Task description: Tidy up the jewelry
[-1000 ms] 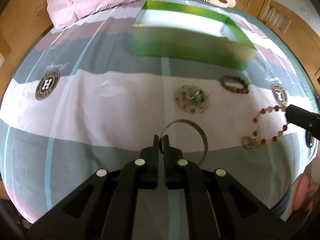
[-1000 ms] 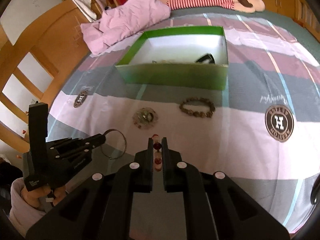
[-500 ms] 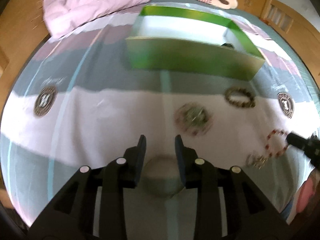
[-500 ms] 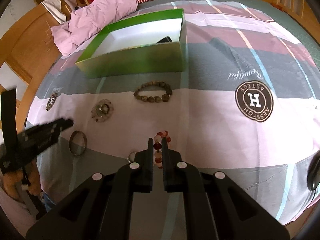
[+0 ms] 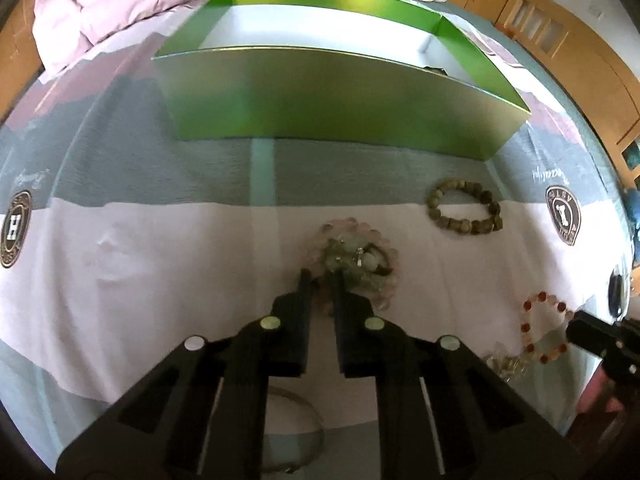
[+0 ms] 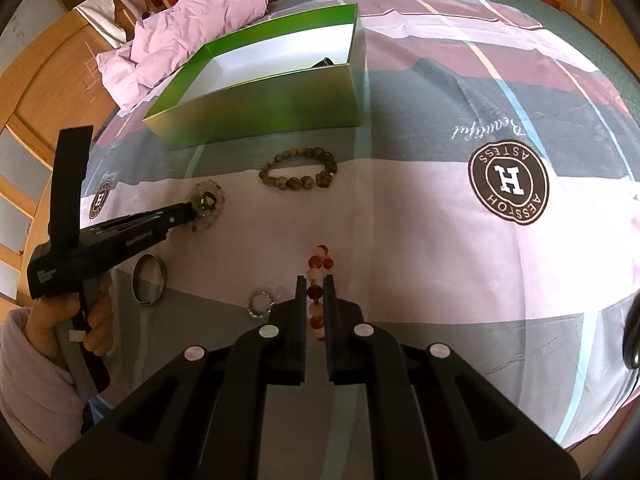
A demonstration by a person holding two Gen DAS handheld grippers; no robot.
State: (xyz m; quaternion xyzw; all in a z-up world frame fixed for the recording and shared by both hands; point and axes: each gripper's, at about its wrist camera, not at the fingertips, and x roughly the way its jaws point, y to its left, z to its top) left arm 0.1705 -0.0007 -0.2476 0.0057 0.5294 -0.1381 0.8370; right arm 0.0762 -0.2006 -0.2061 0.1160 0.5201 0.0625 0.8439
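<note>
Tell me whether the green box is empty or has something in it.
Not empty. The right wrist view shows a dark item inside the green box, against its near wall. What it is cannot be told; much of the floor is hidden.

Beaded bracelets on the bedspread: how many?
3. Brown bracelet near the green box; pale bracelet at the left gripper; red-and-white bracelet in the right gripper. The box may hide more.

We see a green open-topped cardboard box (image 6: pixel 280 108) with a white inside on the bed, a dark item in its corner. Near its front wall lies an olive-brown beaded bracelet (image 6: pixel 298 169). A pale pink bead cluster with green stones (image 5: pixel 356 260) lies flat. A red and white beaded bracelet (image 6: pixel 318 280), a small sparkly ring (image 6: pixel 259 304) and a silver metal bangle (image 6: pixel 150 279) lie nearer us.
</note>
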